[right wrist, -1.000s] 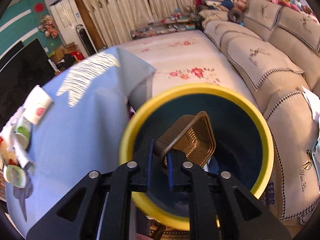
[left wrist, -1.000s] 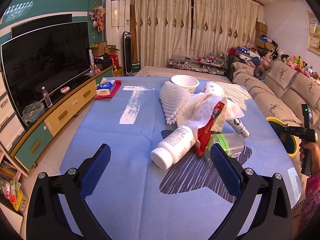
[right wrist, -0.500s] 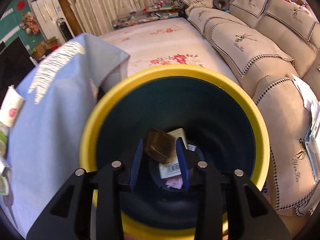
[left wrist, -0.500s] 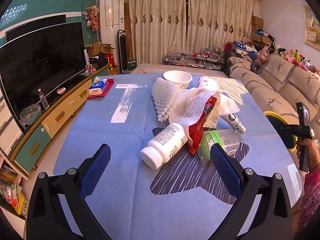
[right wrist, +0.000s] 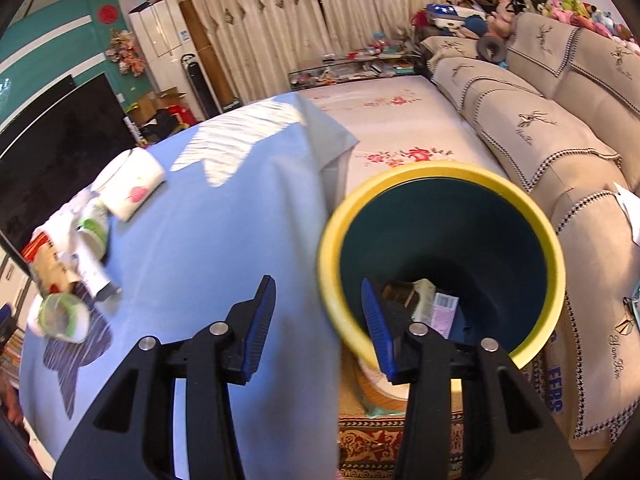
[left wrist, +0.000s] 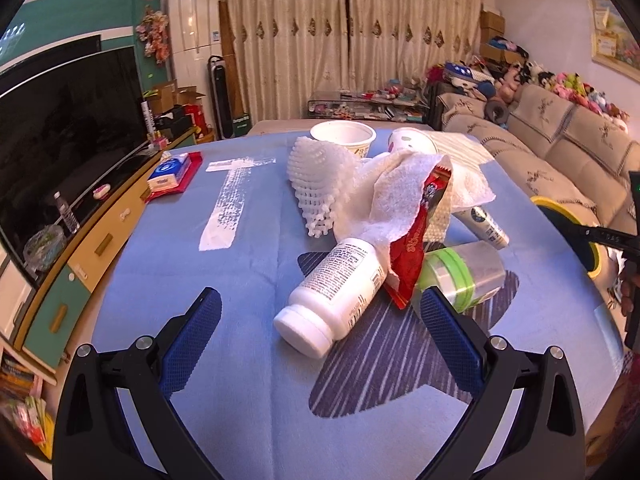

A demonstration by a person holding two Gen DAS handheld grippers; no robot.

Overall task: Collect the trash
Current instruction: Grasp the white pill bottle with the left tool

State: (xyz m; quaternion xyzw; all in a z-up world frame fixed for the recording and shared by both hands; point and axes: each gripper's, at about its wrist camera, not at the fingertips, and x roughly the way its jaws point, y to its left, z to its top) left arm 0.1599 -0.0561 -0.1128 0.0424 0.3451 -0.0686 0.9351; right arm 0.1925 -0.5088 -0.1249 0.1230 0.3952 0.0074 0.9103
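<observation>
A trash pile lies on the blue tablecloth (left wrist: pixel 248 272): a white pill bottle (left wrist: pixel 332 292), a red wrapper (left wrist: pixel 416 240), a clear jar with a green band (left wrist: pixel 464 272), white foam netting (left wrist: pixel 320 176), crumpled tissue (left wrist: pixel 400 192), a tube (left wrist: pixel 484 228) and two paper cups (left wrist: pixel 344 138). My left gripper (left wrist: pixel 320 328) is open and empty, just short of the pill bottle. My right gripper (right wrist: pixel 318 320) is open and empty, straddling the near rim of the yellow-rimmed bin (right wrist: pixel 440 256). A brown tray (right wrist: pixel 396 292) and cartons lie inside the bin.
A sofa (right wrist: pixel 560 128) stands right of the bin. A TV (left wrist: pixel 60 136) on a low cabinet runs along the left. A tissue pack on a red tray (left wrist: pixel 172 172) sits at the table's far left. The bin also shows at the table's right edge (left wrist: pixel 560 212).
My right gripper opened and dropped the brown tray into the bin, then moved left over the rim. My left gripper moved closer to the trash pile.
</observation>
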